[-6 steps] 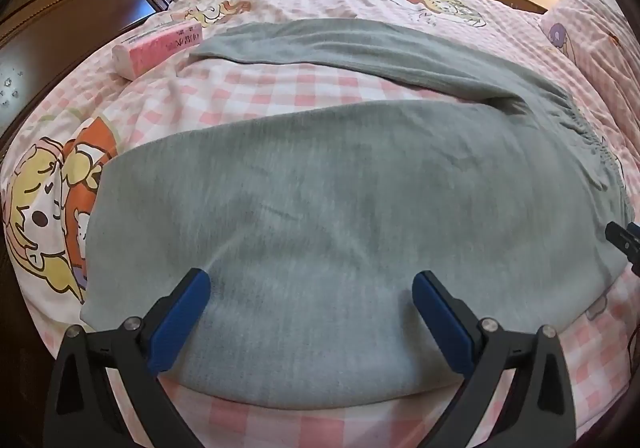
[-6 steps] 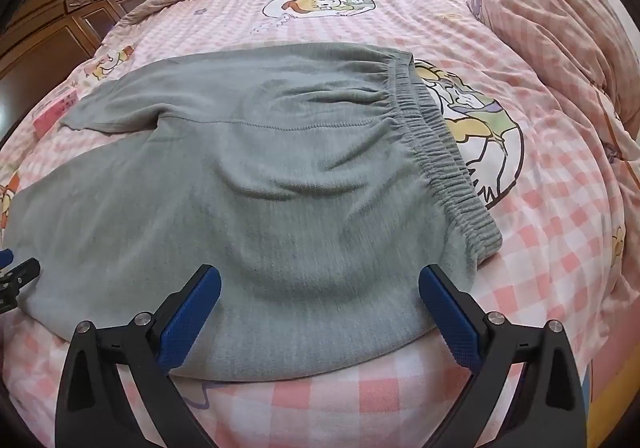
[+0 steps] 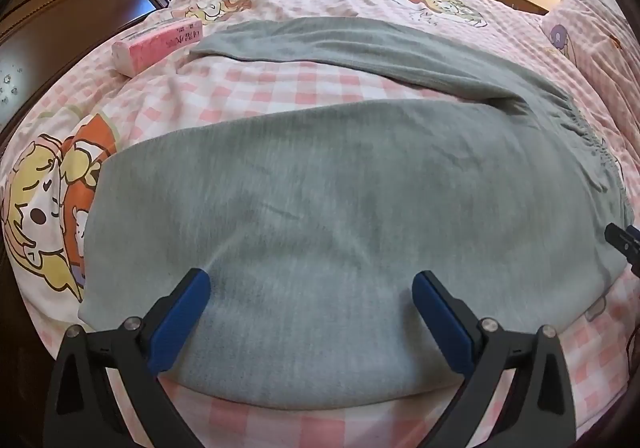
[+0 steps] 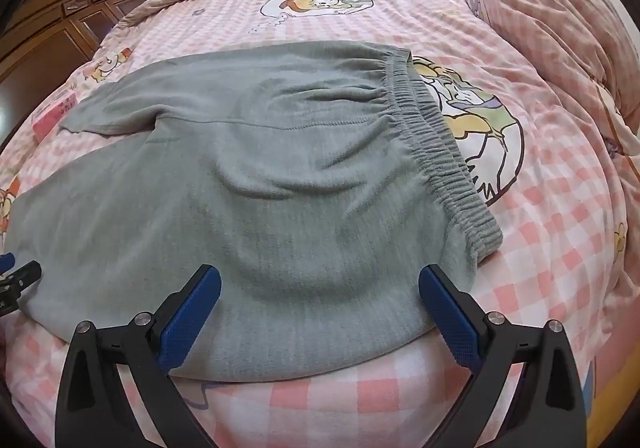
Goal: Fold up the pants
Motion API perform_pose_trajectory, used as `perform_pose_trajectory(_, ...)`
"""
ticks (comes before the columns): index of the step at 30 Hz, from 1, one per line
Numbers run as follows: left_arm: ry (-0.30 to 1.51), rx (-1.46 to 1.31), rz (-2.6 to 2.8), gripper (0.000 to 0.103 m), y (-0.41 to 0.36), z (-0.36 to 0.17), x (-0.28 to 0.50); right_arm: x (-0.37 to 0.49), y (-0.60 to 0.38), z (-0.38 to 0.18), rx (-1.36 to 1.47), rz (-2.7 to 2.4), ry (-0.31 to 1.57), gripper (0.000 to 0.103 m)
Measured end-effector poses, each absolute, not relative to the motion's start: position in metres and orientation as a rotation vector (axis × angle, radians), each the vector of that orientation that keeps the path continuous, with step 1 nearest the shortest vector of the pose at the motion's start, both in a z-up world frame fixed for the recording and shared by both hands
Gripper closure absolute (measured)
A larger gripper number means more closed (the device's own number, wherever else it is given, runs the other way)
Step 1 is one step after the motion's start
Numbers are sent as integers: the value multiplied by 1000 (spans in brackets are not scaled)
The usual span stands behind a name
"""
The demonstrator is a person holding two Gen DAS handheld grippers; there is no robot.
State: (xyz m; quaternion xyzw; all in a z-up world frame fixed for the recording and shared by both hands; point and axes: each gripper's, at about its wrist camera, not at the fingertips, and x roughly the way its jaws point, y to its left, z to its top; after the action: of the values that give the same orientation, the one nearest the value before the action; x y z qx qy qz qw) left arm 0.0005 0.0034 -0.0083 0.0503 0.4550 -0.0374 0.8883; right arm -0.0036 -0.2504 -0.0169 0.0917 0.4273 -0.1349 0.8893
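Grey pants lie spread flat on a pink checked bed, the two legs apart and the elastic waistband on the right. My left gripper hovers open over the near leg, close to its front edge, blue pads wide apart. Over the hip area of the pants near the waistband, my right gripper is open too. Neither holds any cloth. Each gripper's tip shows at the edge of the other's view.
A pink tissue pack lies by the far leg's cuff at the left. A dark wooden headboard runs along the left. A bunched quilt sits at the right. Low cabinets and curtains stand beyond the bed.
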Motion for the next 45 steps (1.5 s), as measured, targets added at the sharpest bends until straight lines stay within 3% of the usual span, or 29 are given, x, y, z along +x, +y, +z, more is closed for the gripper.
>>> perform_pose_trajectory(45,961,83,-83,0,8,-13,0,-3,-252,-17,193,-278,888,2)
